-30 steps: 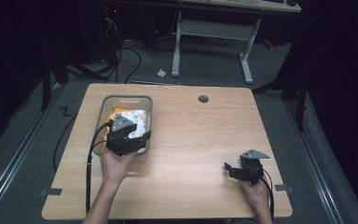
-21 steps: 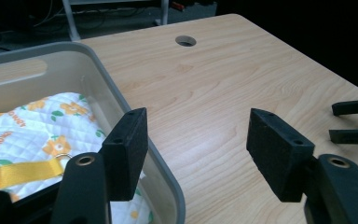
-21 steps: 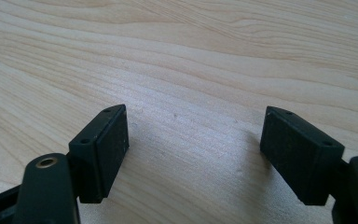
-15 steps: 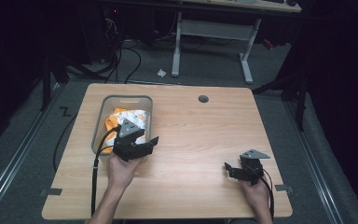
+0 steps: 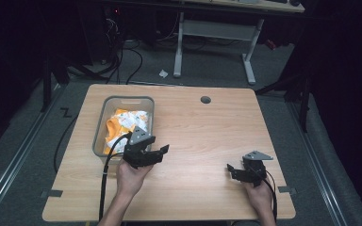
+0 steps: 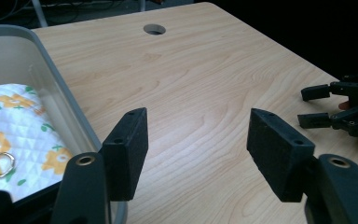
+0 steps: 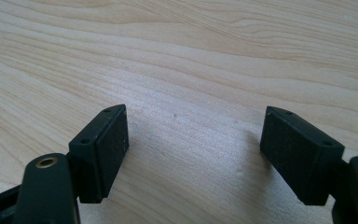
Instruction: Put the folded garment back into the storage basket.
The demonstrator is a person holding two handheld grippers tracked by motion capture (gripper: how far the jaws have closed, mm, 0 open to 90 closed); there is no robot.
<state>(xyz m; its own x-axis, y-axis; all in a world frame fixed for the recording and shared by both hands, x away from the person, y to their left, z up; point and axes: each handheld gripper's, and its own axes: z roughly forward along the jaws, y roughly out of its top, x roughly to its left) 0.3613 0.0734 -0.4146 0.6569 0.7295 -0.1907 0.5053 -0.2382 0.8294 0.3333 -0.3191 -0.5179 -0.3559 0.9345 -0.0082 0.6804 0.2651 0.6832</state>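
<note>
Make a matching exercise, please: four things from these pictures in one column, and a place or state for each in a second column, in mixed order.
Things:
1. patterned cloth
2. left gripper
3. right gripper
4. round hole

Places or states:
A. open, near the table's right front part
B. in the tabletop near the far edge
C. lying inside the grey bin
D. open, beside the bin's near right corner

Pairs: 1-C, 2-D, 3-A, 4-B
</note>
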